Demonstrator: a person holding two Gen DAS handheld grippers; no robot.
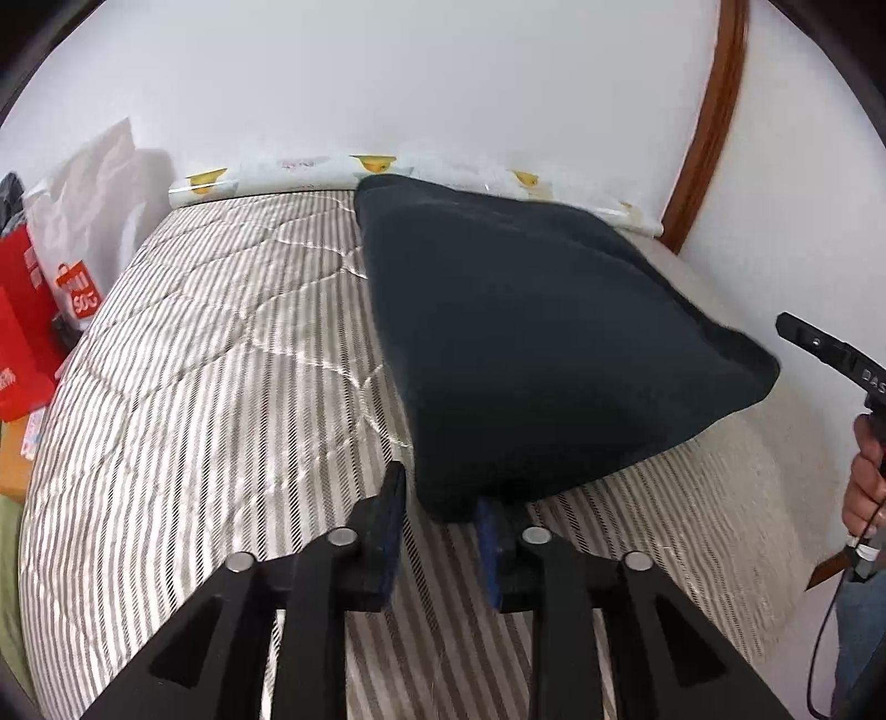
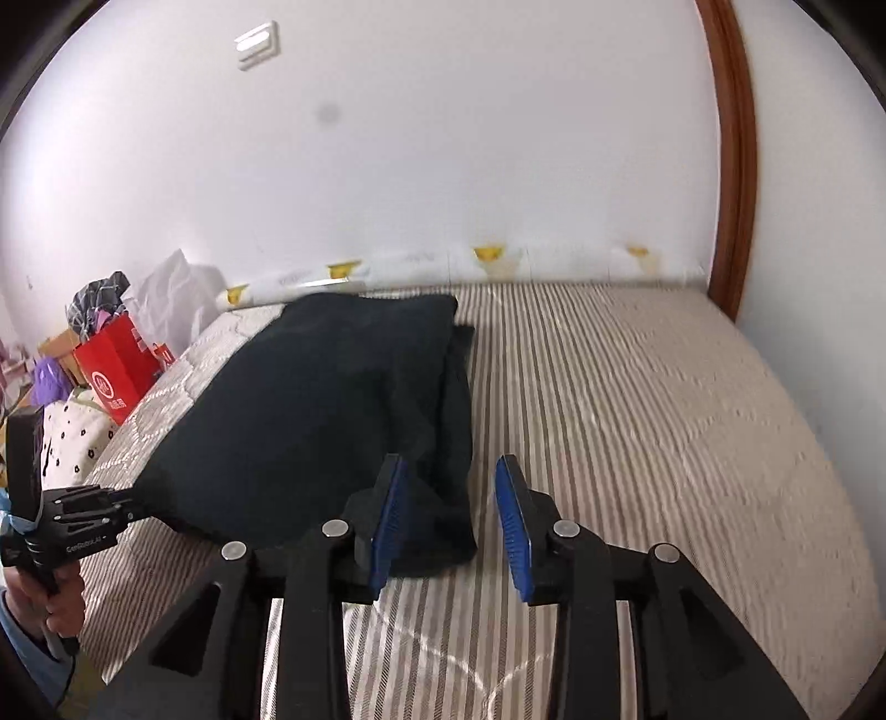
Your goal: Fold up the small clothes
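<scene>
Where dark garment (image 1: pixel 542 332) overlaps left gripper (image 1: pixel 443 531), right fingertip hidden.

Striped bed (image 2: pixel 637 387) spans centre. Red bag (image 2: pixel 119 363) at 9 o'clock. Wall plate (image 2: pixel 257 44) at 11 o'clock. Wooden frame (image 2: pixel 733 166) at 2 o'clock.

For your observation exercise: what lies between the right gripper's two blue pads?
Only bare striped mattress, in the right wrist view; the folded dark garment lies beside the right gripper.
</scene>
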